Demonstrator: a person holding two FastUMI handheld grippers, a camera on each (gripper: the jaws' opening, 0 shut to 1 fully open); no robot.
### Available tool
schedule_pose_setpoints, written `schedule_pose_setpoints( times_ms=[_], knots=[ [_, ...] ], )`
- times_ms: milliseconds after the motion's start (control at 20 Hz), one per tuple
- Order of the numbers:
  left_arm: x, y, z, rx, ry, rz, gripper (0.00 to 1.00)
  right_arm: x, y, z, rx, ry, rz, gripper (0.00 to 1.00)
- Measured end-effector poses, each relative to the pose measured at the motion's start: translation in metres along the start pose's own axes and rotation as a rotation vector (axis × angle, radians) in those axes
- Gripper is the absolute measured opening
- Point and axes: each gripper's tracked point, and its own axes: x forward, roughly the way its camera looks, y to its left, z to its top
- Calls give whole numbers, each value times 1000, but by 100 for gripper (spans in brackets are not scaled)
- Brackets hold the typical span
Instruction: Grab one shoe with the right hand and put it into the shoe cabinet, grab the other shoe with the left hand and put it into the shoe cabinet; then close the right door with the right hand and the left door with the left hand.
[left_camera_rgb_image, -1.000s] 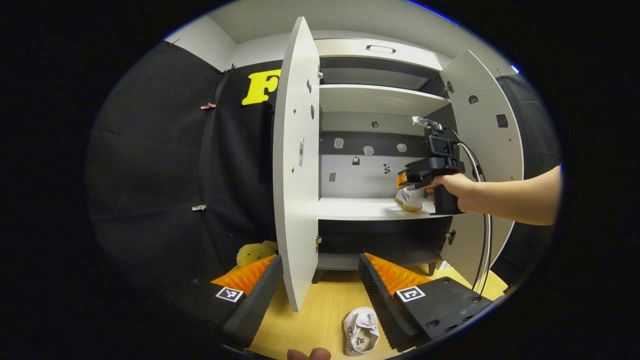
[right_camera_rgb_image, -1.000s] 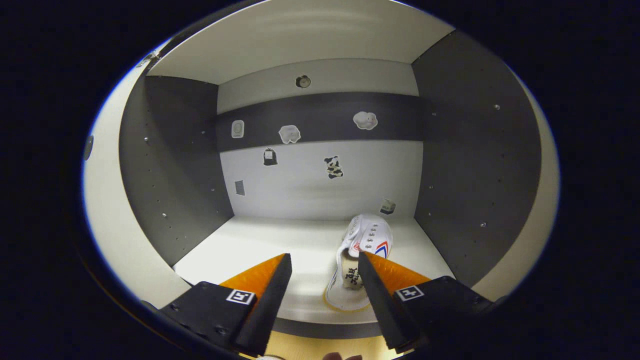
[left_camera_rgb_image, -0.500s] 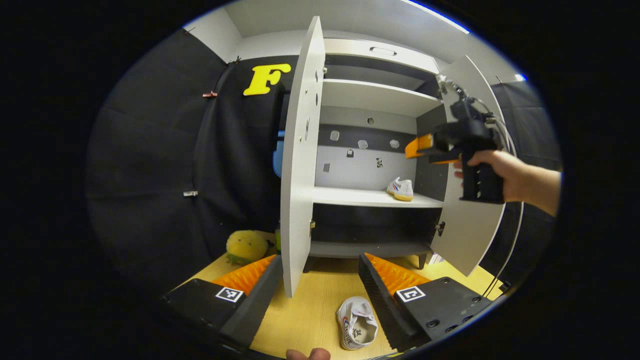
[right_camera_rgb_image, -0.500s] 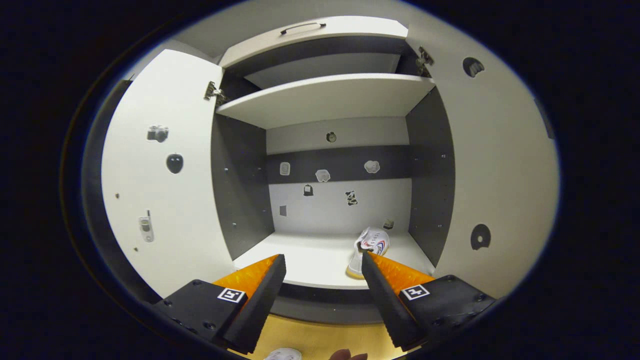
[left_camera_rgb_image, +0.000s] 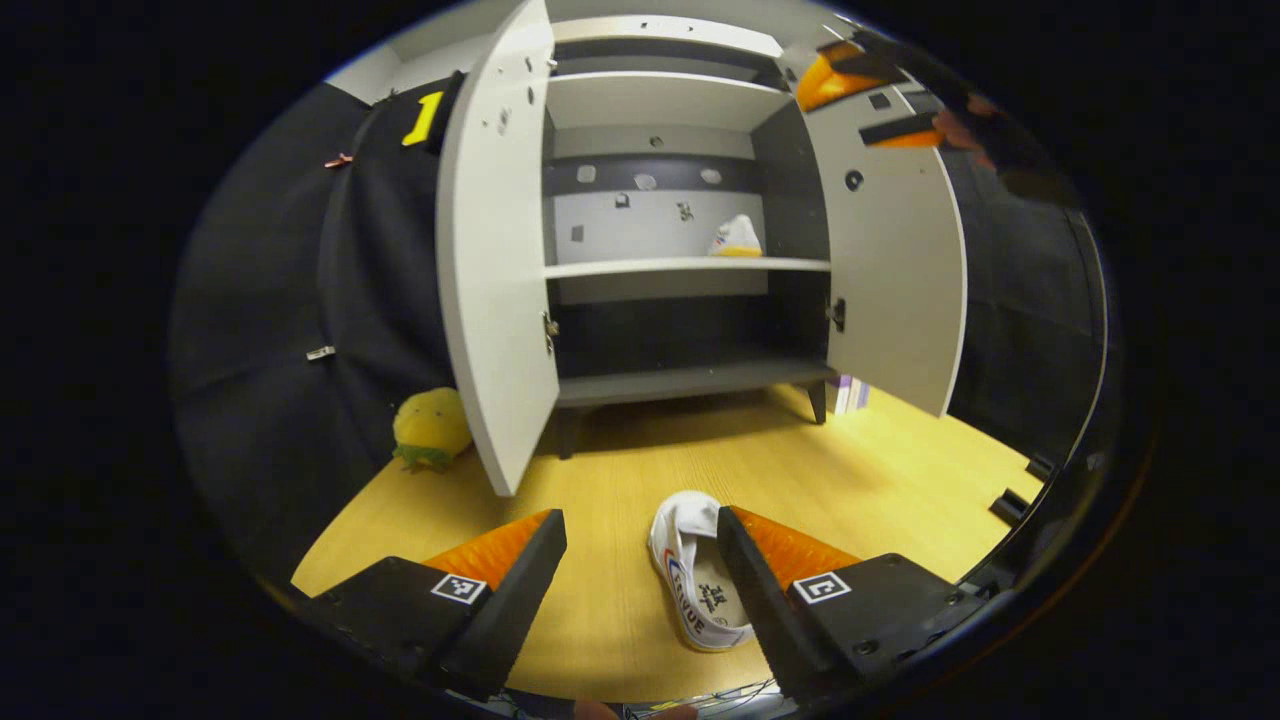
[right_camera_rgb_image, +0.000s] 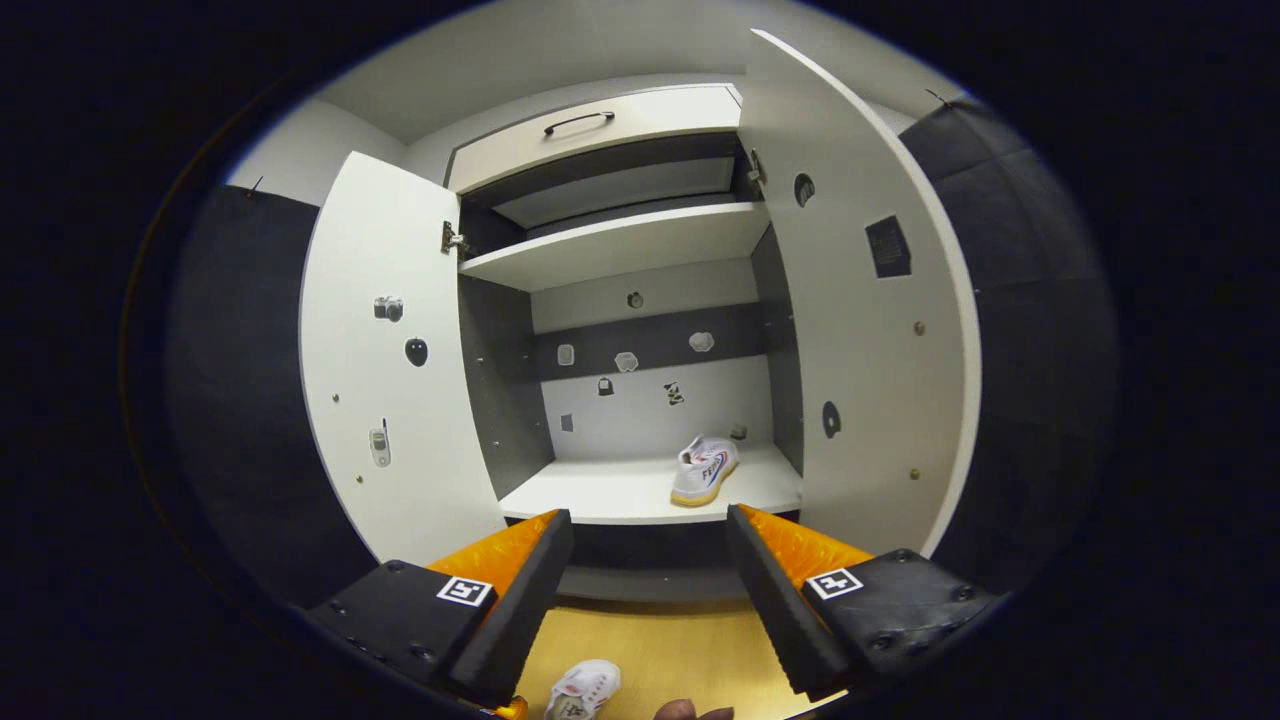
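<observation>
One white shoe (left_camera_rgb_image: 735, 238) lies on the middle shelf (left_camera_rgb_image: 640, 268) of the open shoe cabinet, toward its right side; it appears too in the right gripper view (right_camera_rgb_image: 705, 468). The other white shoe (left_camera_rgb_image: 695, 575) lies on the wooden floor, opening up, close against the inner side of my left gripper's right finger. My left gripper (left_camera_rgb_image: 640, 560) is open, low over the floor. My right gripper (right_camera_rgb_image: 645, 560) is open and holds nothing, in front of the cabinet, well back from the shelf. From the left gripper view it hangs high at the upper right (left_camera_rgb_image: 850, 85).
Both cabinet doors stand wide open: the left door (left_camera_rgb_image: 490, 260) and the right door (left_camera_rgb_image: 895, 260). A yellow plush toy (left_camera_rgb_image: 430, 425) sits on the floor by the left door. The floor shoe's toe (right_camera_rgb_image: 585, 688) peeks in below my right gripper.
My right gripper has backed out of the cabinet and risen, leaving the shoe on the shelf. My left gripper has dropped and tilted down, so the floor shoe now sits nearer its fingers.
</observation>
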Motion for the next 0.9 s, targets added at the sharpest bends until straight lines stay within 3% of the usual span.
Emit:
schedule_pose_setpoints(
  times_ms=[200,400,700,750,800,850,900],
  knots=[
    [34,-9,-45,8,91,-15,96,-29,-19,9,-35,-7,-37,98],
    [69,-8,-58,-10,120,-16,93,-48,-35,28,-74,-28,-69,98],
    [116,-16,-63,14,139,-53,71,-61,-65,46,-58,-60,-114,98],
    [123,-16,-65,9,148,-57,63,-61,-73,46,-48,-56,-132,98],
    [129,-17,-68,0,160,-64,64,-62,-79,44,-45,-54,-144,98],
    [134,-18,-72,-10,173,-67,54,-62,-87,42,-49,-48,-165,98],
    [138,-16,-71,-6,175,-49,52,-63,-96,39,-53,-44,-190,98]
  ],
)
